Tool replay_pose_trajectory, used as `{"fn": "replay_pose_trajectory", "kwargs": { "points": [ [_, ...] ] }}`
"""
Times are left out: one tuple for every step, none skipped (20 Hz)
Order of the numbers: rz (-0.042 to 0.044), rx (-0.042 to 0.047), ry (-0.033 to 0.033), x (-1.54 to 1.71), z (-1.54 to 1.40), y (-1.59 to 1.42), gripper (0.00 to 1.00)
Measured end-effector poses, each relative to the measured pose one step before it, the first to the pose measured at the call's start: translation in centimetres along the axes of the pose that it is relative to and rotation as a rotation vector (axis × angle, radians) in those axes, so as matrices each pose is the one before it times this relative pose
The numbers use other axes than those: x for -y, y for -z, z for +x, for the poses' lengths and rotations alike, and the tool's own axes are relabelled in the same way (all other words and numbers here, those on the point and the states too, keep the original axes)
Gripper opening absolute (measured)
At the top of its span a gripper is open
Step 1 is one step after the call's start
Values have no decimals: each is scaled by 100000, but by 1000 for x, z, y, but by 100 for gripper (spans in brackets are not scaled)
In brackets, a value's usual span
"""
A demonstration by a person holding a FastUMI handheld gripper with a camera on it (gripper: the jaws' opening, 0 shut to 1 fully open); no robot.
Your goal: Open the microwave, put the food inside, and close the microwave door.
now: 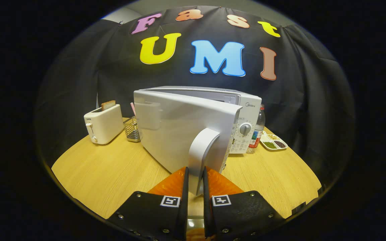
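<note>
My tongs (195,179) are clamped on the door handle (202,155), both fingers pressing its lower end from either side. The door (179,130) of the microwave (243,110) stands partly open, swung out toward me. On the wooden table (106,174) a toaster (103,123) with a slice in it sits left of the door, a wire basket (132,129) beside it. Right of the microwave stand a bottle (257,132) and a tray (273,142) of beans.

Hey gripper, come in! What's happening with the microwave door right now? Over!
Gripper shut on door handle. Microwave door partly open, swung out from microwave. Nothing blocking its swing.
</note>
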State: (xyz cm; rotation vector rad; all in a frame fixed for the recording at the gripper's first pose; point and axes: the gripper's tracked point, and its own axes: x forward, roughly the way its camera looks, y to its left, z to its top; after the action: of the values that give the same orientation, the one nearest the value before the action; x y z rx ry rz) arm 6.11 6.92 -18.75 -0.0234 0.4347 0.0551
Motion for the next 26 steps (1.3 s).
{"fn": "replay_pose_trajectory", "kwargs": {
  "points": [
    [-503, 175, -371, -428, -291, 56, 20],
    [-529, 29, -378, -499, -351, 183, 20],
    [-252, 1, -445, -456, -323, 116, 20],
    [66, -175, -546, -498, -268, 248, 20],
    [153, -179, -671, -549, -200, 102, 20],
    [20, -474, -791, -564, -207, 323, 20],
    [-194, -653, -942, -620, -154, 275, 20],
    [-373, -496, -1014, -607, -198, 173, 20],
    [-481, -392, -888, -540, -191, 99, 20],
    [-303, -284, -723, -492, -138, 156, 20],
    [-211, -65, -603, -495, -154, 5, 20],
    [-234, -143, -593, -542, -101, 63, 20],
    [-213, -120, -622, -490, -230, 41, 20],
    [-199, -32, -762, -529, -167, 107, 20],
    [-160, 52, -978, -564, -204, 12, 20],
    [-255, -95, -1096, -682, -159, 135, 20],
    [-456, -85, -1147, -670, -268, 12, 20],
    [-368, -103, -1167, -601, -184, 203, 20],
    [-414, -32, -1260, -622, -246, 63, 20],
    [-243, -142, -1277, -663, -125, 147, 20],
    [-277, -78, -1346, -740, -192, 58, 20],
    [-433, -89, -1444, -760, -152, 144, 20],
    [-648, -101, -1452, -725, -210, 220, 20],
    [-902, -169, -1495, -782, -143, 157, 20],
    [-747, -288, -1554, -762, -53, 72, 20],
    [-650, -192, -1666, -716, -80, 158, 20]
  ]
}}
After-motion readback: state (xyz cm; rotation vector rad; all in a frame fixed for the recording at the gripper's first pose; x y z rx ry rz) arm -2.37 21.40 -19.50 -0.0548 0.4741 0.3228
